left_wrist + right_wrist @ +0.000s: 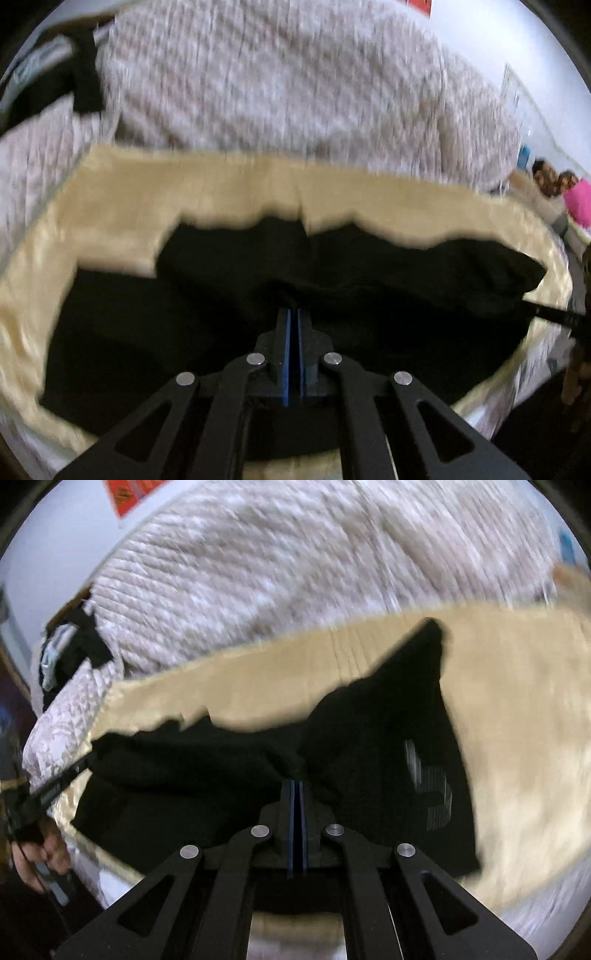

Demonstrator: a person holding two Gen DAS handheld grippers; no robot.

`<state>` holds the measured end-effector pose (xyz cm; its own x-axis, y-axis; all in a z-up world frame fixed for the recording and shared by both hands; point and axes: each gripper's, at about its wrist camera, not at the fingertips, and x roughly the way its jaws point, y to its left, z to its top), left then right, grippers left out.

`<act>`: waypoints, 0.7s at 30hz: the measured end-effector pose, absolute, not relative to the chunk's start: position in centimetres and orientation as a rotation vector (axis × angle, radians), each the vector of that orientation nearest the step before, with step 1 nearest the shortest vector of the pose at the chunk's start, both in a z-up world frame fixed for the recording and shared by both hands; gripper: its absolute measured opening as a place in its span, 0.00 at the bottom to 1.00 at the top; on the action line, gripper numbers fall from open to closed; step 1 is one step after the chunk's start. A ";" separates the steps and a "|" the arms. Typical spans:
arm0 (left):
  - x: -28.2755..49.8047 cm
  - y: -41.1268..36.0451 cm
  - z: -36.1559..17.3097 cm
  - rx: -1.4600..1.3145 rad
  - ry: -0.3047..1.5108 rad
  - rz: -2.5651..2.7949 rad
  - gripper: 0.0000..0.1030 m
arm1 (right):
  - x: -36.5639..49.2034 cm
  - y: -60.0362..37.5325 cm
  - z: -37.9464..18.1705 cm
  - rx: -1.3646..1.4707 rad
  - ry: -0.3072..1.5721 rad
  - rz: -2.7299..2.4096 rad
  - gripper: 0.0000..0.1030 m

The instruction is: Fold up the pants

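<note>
The black pants (221, 314) lie spread on a cream sheet (110, 206) on a bed. My left gripper (294, 312) is shut on a fold of the black cloth, which bunches at its blue-lined tips. In the right wrist view the pants (369, 757) show a grey printed logo (428, 786) at the right. My right gripper (296, 784) is shut on the pants cloth too, which is lifted into a peak. The left gripper's fingers (59, 782) reach in at the far left. Both frames are blurred by motion.
A thick pale knitted blanket (280, 81) lies heaped across the bed behind the pants, also in the right wrist view (277, 561). A dark item (48, 85) lies at the far left. A white wall (517, 44) stands behind. A hand (44, 853) shows at the lower left.
</note>
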<state>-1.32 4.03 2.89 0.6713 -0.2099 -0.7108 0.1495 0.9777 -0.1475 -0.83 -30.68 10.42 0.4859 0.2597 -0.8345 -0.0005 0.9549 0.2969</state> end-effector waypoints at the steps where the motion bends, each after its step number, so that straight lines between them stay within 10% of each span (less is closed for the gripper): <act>1: -1.9 4.1 2.2 -0.077 0.841 -0.203 0.05 | -1.3 -31.0 9.5 0.290 1.094 0.148 0.01; 5: -3.4 4.9 2.6 -0.084 0.840 -0.188 0.05 | -2.4 -32.2 8.5 0.374 1.139 0.114 0.04; 7: -4.0 5.6 3.5 -0.106 0.819 -0.175 0.09 | -2.9 -32.9 8.7 0.437 1.119 0.102 0.28; 10: -3.3 5.8 4.9 -0.127 0.784 -0.174 0.41 | -3.6 -33.8 8.7 0.531 1.084 0.109 0.50; 21: 4.6 -1.2 2.5 0.033 0.843 -0.202 0.50 | -3.8 -37.1 7.6 0.812 0.974 0.051 0.51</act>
